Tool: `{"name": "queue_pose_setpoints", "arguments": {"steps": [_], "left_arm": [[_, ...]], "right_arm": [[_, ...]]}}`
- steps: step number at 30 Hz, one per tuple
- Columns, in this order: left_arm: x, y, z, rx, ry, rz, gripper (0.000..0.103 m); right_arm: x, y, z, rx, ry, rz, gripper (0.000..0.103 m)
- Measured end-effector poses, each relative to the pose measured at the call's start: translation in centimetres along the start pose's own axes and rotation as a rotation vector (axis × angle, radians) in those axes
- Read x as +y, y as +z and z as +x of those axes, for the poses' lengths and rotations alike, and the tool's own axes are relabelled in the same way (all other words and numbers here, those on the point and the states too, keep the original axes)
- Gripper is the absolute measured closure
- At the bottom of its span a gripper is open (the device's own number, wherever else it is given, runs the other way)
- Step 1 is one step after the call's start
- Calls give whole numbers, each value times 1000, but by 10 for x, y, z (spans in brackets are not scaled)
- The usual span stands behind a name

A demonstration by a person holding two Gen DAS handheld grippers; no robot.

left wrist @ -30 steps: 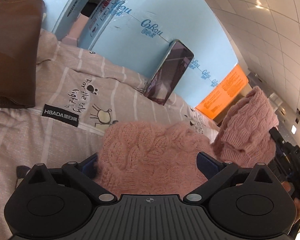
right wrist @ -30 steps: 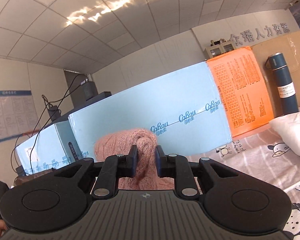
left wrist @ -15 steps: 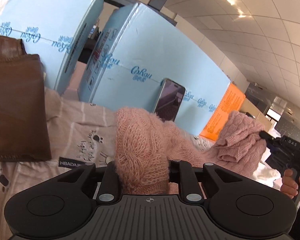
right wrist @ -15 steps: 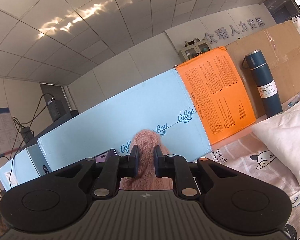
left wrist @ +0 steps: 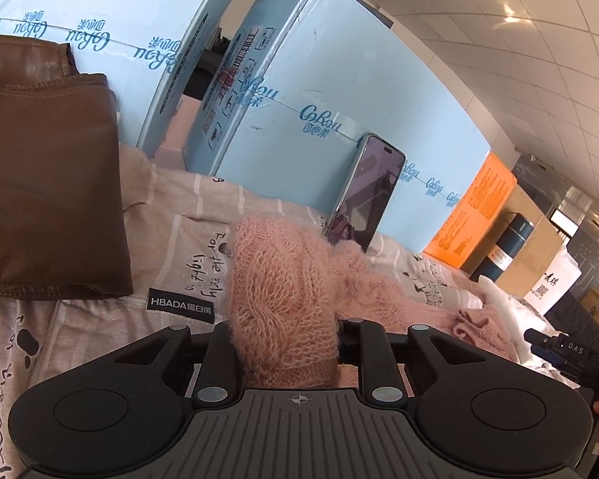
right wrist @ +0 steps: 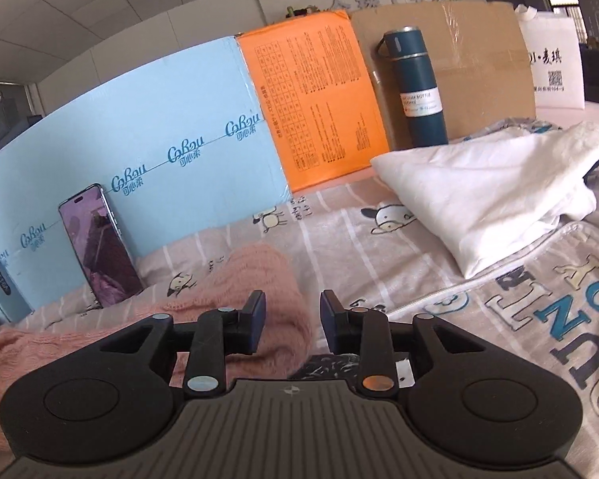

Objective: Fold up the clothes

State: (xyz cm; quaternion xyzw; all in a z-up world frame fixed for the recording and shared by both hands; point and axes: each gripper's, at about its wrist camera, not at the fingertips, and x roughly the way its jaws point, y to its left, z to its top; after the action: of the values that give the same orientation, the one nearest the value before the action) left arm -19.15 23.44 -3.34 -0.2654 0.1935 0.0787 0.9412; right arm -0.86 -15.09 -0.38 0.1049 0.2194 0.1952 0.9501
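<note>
- Pink knitted sweater [left wrist: 287,295]: lies bunched on the patterned bedsheet [left wrist: 187,215], in front of the blue cartons; one thick fold is raised at its left end, the rest trails flat toward the right.
- Left gripper [left wrist: 285,343]: a thick wad of the knit is held between its fingers, which are kept fairly far apart by the bulk of the fabric.
- Right gripper [right wrist: 292,321]: fingers are parted and nothing is held between them; the sweater's right edge [right wrist: 267,291] is seen just beside and beneath the left finger.
- Step in hand, as judged: one side is being carried over while the other has been let go. The held fold is best laid across the flat part with edges matched, and released only once the knit rests on itself; the soft, stretchy yarn is likely to sag and snag.
- Phone [right wrist: 100,245]: leans on a blue carton [right wrist: 159,151] close behind the sweater; it is to be avoided.
- Folded brown garment [left wrist: 48,167], white folded garment [right wrist: 483,195]: lie apart, on either side.
</note>
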Motion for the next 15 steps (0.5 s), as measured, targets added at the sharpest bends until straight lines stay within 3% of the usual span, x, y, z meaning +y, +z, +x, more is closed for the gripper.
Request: {"name": "queue_pose_setpoints", "arguments": {"steps": [2, 4, 8, 12, 15], "left_arm": [[1, 0, 0, 0, -2, -3, 82], [1, -1, 0, 0, -1, -1, 82], [2, -1, 2, 1, 1, -2, 82], [3, -2, 3, 8, 0, -8, 82], [5, -4, 7, 25, 9, -14, 82]], "right_arm": [[4, 4, -3, -37, 38, -31, 46], [14, 8, 0, -2, 125, -77, 29], [47, 6, 29, 148, 260, -222, 15], [68, -11, 62, 293, 187, -347, 15], [63, -17, 66, 267, 166, -339, 24]]}}
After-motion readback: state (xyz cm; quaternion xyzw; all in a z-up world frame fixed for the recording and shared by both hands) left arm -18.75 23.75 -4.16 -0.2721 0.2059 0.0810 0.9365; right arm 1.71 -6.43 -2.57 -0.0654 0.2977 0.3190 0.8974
